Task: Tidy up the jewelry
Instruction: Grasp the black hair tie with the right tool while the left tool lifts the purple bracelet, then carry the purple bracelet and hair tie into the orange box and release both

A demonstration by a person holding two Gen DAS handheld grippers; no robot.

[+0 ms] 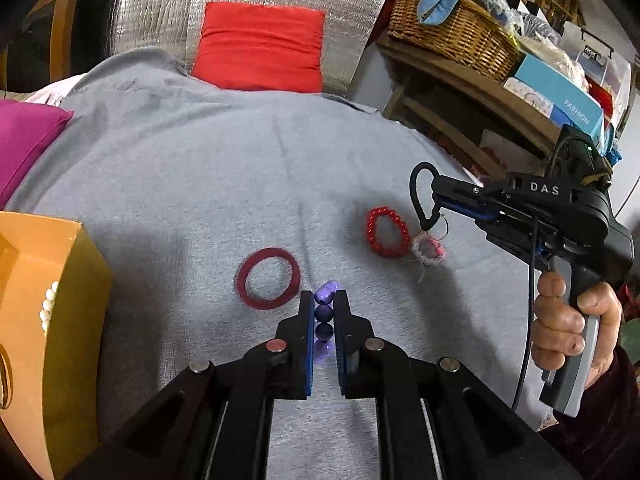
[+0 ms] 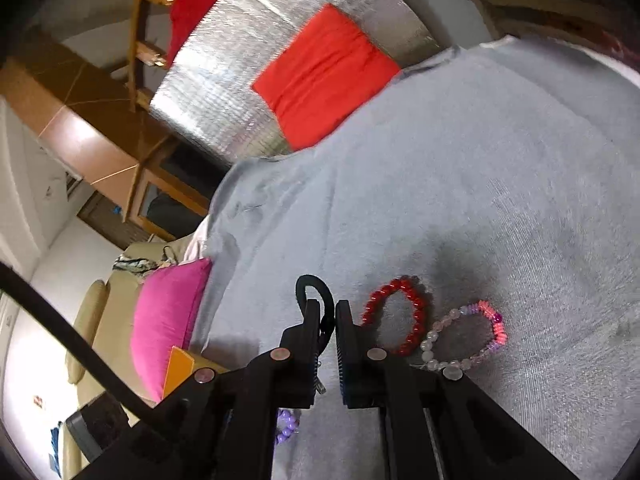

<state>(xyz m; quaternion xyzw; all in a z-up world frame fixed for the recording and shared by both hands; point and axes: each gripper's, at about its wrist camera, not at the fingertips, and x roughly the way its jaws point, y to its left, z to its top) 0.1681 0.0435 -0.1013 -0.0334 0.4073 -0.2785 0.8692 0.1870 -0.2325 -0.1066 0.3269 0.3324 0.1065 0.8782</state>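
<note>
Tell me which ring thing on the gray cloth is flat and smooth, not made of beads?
The dark red flat ring, lying left of the left tongs. The red bead bracelet and the pink-and-white bead bracelet are both beaded.

grey cloth (image 1: 200,184) under red ring (image 1: 268,278), bead bracelets (image 1: 387,231)

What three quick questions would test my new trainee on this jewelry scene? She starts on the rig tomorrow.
1. True or false: the left gripper holds the purple bead bracelet.
2. Which item does the right gripper grip? A) black loop B) red bead bracelet C) flat red ring
3. What surface do the loose bracelets lie on?

Key: 1 true; 2 A; 3 grey cloth.
</note>
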